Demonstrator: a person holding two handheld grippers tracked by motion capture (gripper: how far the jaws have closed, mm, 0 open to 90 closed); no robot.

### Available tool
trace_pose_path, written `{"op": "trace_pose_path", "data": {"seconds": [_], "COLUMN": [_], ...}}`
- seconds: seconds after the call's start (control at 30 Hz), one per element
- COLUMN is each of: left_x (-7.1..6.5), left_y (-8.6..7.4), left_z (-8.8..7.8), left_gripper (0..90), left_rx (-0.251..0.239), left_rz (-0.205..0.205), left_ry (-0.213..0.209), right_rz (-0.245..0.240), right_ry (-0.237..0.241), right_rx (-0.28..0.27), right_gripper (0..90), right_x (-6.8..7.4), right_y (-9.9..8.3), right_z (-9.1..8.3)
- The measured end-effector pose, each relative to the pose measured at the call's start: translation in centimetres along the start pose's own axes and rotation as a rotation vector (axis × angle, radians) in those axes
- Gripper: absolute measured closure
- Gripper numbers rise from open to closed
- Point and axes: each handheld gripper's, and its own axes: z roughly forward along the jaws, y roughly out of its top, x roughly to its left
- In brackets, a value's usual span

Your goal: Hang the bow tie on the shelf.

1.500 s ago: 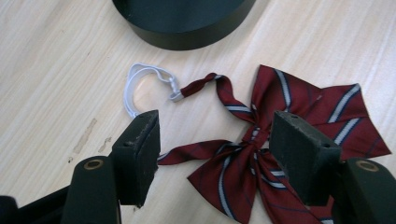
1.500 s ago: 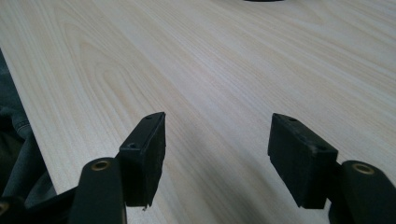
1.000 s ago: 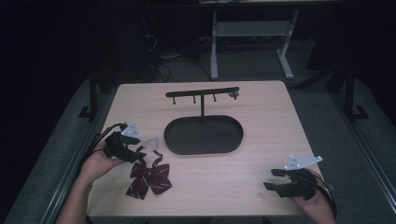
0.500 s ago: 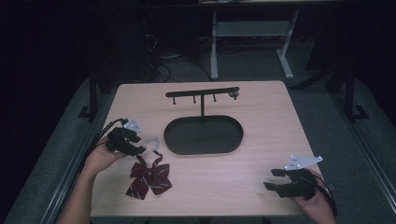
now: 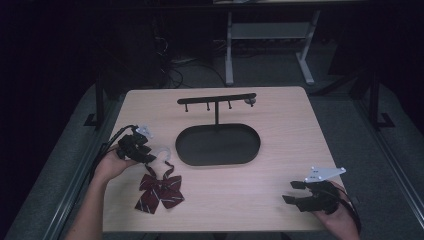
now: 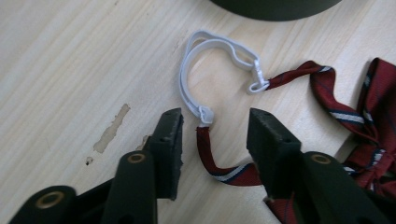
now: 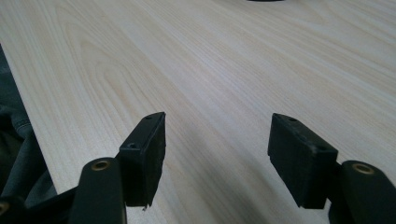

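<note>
A dark red striped bow tie (image 5: 161, 192) lies on the table at the front left, and its white elastic strap (image 5: 162, 151) curls toward the stand. My left gripper (image 5: 145, 156) is down at that strap. In the left gripper view its jaws (image 6: 215, 126) have just been closing. The red neck band (image 6: 208, 154) and the strap's white end clip (image 6: 204, 114) lie between them, and neither pad touches them. My right gripper (image 5: 290, 192) rests at the front right, open, with bare wood between its jaws (image 7: 217, 140).
A black stand with an oval tray base (image 5: 218, 145) and a hook bar (image 5: 216, 99) stands at the middle back of the wooden table (image 5: 290, 135). The tabletop has a chipped patch (image 6: 111, 128) by my left jaw. Grey cloth (image 7: 14, 140) lies past the table edge.
My left gripper has shifted a little toward the white strap and sunk closer to the table, its jaws narrower. The right gripper has stayed put.
</note>
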Motion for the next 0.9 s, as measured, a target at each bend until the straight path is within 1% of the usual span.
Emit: {"op": "trace_pose_path", "data": {"seconds": [0.03, 0.07, 0.2, 0.23, 0.3, 0.5, 0.57, 0.8, 0.9], "left_x": [0.2, 0.2, 0.4, 0.4, 0.5, 0.6, 0.7, 0.7, 0.7], "left_y": [0.0, 0.0, 0.0, 0.0, 0.0, 0.1, 0.1, 0.1, 0.1], "left_z": [0.3, 0.3, 0.8, 0.9, 1.1, 1.8, 1.9, 2.1, 2.1], "left_gripper": [59.2, 60.2, 63.8, 64.4, 65.6, 68.1, 71.0, 74.3, 79.7], "left_rx": [0.008, 0.008, 0.032, 0.039, 0.043, 0.072, 0.080, 0.091, 0.094], "left_rz": [-0.007, -0.007, -0.009, -0.008, -0.024, -0.014, -0.009, -0.003, 0.001], "left_ry": [-0.010, -0.010, -0.017, -0.012, -0.026, -0.022, -0.024, -0.031, -0.036], "right_rz": [0.000, 0.000, 0.001, 0.000, -0.001, 0.001, 0.000, 0.000, 0.000], "right_ry": [0.000, 0.000, 0.001, 0.001, 0.000, 0.002, 0.001, 0.001, 0.000], "right_rx": [0.000, 0.000, -0.003, -0.002, -0.001, -0.004, -0.003, -0.004, -0.006], "right_gripper": [36.4, 36.4, 36.4, 36.4, 36.4, 36.4, 36.4, 36.4, 36.4], "right_x": [0.0, 0.0, 0.0, 0.0, 0.0, 0.0, 0.0, 0.0, 0.1], "right_y": [0.0, 0.0, 0.0, 0.0, 0.0, 0.0, 0.0, 0.0, 0.0], "right_z": [0.0, 0.0, -0.1, 0.0, 0.0, -0.1, -0.1, -0.1, -0.1]}}
